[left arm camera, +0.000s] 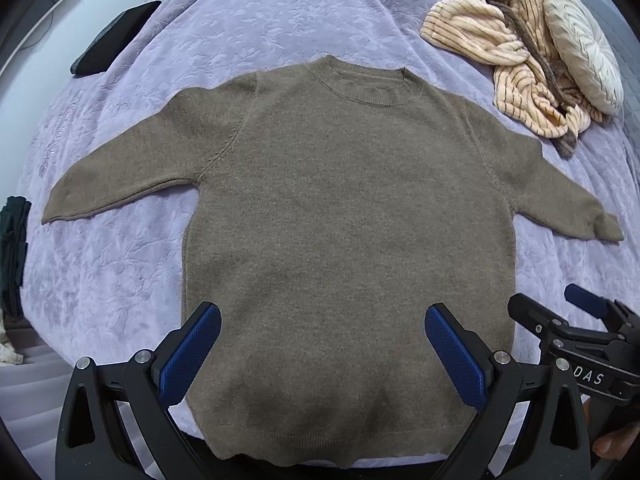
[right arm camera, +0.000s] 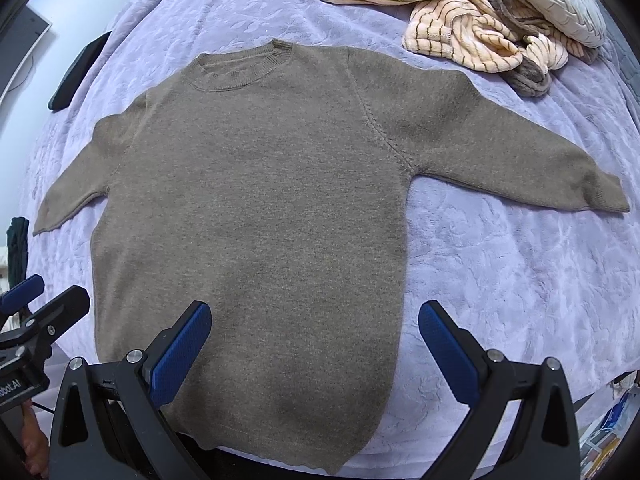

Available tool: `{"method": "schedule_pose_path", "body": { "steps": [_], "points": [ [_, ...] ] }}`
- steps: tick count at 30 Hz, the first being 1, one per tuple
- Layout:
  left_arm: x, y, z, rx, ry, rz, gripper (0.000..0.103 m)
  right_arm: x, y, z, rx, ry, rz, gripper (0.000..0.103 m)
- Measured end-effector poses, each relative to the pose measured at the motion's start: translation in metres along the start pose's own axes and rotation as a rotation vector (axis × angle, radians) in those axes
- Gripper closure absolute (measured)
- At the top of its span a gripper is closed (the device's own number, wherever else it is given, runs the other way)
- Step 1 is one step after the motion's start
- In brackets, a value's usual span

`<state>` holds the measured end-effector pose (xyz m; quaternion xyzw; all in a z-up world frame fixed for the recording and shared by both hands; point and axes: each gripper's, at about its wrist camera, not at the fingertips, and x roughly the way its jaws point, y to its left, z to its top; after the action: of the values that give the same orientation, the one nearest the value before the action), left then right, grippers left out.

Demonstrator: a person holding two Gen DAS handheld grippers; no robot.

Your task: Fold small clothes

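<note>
Brown knit, fine and soft-looking: the sweater (left arm camera: 344,208) lies flat and face up on the lavender bedspread (left arm camera: 248,28), fully spread, nothing folded yet. Its long axis runs straight away from me, hem at the near edge of the bed under my tools and the ribbed collar (left arm camera: 364,84) at the far end. Both sleeves stick out sideways and slope back toward me.

My left hand-held gripper (left arm camera: 322,354) hovers over the lower body of the sweater with its blue pads spread wide and nothing between them. My right hand-held gripper (right arm camera: 314,354) is likewise released and empty, straddling the right side seam, one pad over the knit and the other over bare bedspread.

What the next move turns on, I judge, is this symmetry: the left sleeve (left arm camera: 132,168) lies forward and to the left of my left tool, the right sleeve (right arm camera: 512,148) forward and to the right of my right tool, so each sleeve belongs to the arm on its own side. Both cuffs sit well apart from the pads, so each calls for a reach outward and ahead.

The striped cream blanket (left arm camera: 508,56) and round pillow (left arm camera: 584,52) lie beyond the right shoulder, near but not touching it.
</note>
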<state>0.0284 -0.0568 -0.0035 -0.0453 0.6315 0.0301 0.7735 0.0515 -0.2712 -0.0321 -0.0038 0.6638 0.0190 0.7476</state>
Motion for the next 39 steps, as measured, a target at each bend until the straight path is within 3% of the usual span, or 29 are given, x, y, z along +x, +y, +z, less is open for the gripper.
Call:
{"method": "schedule_pose_path", "body": {
  "steps": [4, 8, 18, 24, 28, 34, 36, 39],
  "points": [
    [0.012, 0.033, 0.014, -0.06, 0.001, -0.083, 0.001, 0.0, 0.013, 0.002, 0.008, -0.012, 0.011, 0.0],
    [0.026, 0.087, 0.03, -0.135, -0.016, -0.118, 0.001, 0.006, 0.039, 0.003, 0.007, -0.009, 0.012, 0.0],
    [0.073, 0.293, 0.048, -0.447, -0.135, -0.11, 0.001, 0.046, 0.154, 0.008, -0.059, 0.053, 0.061, 0.0],
    [0.128, 0.389, 0.029, -0.703, -0.138, -0.243, 0.001, 0.066, 0.214, 0.008, -0.147, 0.085, 0.082, 0.0],
    [0.149, 0.404, 0.026, -0.771, -0.16, -0.339, 0.001, 0.076, 0.23, 0.006, -0.178, 0.111, 0.073, 0.0],
    [0.135, 0.396, 0.051, -0.686, -0.288, -0.48, 0.001, 0.08, 0.24, 0.008, -0.207, 0.124, 0.055, 0.0],
    [0.139, 0.393, 0.064, -0.666, -0.292, -0.453, 0.001, 0.081, 0.242, 0.01, -0.214, 0.122, 0.052, 0.0],
    [0.149, 0.398, 0.069, -0.714, -0.264, -0.431, 0.001, 0.08, 0.244, 0.011, -0.221, 0.118, 0.058, 0.0]
  ]
}}
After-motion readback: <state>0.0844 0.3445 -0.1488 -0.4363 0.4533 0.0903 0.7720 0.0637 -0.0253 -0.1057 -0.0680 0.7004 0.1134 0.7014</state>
